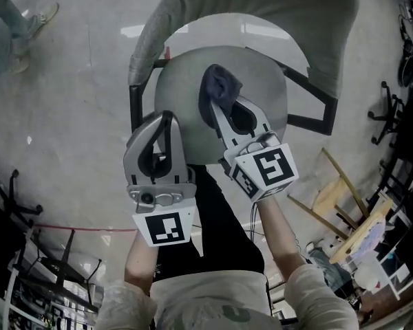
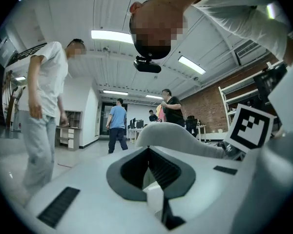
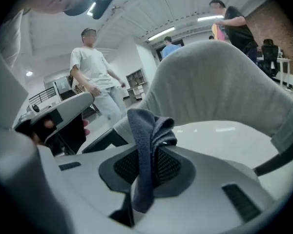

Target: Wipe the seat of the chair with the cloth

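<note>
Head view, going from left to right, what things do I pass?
Person's legs → left gripper → cloth, held in the right gripper → wooden frame → office chair. The grey chair spans the middle, so it is left out.

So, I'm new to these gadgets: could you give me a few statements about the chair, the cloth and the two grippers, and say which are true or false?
1. The right gripper is clamped on the cloth. True.
2. The left gripper holds a second cloth. False: its jaws are together with nothing between them.
3. The cloth is a dark blue-grey. True.
4. The cloth lies spread flat on the seat. False: it is bunched up in the right gripper's jaws.
5. The seat is square. False: it is round, with a curved grey backrest behind it.
</note>
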Motion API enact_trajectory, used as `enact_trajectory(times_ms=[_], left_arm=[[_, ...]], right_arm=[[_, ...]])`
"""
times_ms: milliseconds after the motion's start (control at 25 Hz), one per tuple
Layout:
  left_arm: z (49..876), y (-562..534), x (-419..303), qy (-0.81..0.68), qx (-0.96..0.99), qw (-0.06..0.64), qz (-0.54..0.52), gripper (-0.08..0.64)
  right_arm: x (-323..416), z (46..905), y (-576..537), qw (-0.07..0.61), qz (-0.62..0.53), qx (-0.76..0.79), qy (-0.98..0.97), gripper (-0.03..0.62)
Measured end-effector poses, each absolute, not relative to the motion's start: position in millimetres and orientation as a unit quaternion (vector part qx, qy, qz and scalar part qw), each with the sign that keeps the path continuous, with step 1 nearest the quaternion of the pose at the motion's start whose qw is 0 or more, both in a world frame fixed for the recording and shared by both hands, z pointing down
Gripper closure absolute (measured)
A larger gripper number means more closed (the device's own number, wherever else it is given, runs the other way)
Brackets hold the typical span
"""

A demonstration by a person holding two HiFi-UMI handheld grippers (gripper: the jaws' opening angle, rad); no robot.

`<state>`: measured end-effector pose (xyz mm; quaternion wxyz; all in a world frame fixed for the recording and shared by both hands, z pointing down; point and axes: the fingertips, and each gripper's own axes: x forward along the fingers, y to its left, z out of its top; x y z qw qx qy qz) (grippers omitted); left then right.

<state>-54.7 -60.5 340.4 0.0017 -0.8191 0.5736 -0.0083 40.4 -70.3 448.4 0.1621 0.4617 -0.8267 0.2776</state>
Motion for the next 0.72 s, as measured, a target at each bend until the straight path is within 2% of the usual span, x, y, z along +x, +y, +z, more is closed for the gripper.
enact_trajectory(times_ms=[520,720], left_arm=[[361.4,-57.5,-65.8,0.584,-0.811,-0.021,-0.016,0.545],[362.2,-55.2,-68.2,0.584,-0.812,-0.019,-0.017,0.545]], right_arm=[[22.4,484.3,-76.0,0.182,0.299,0.446,-0.824,0.534],[-3.0,510.8,-88.3,0.130,0.397,0.420,-0.806,0.534]])
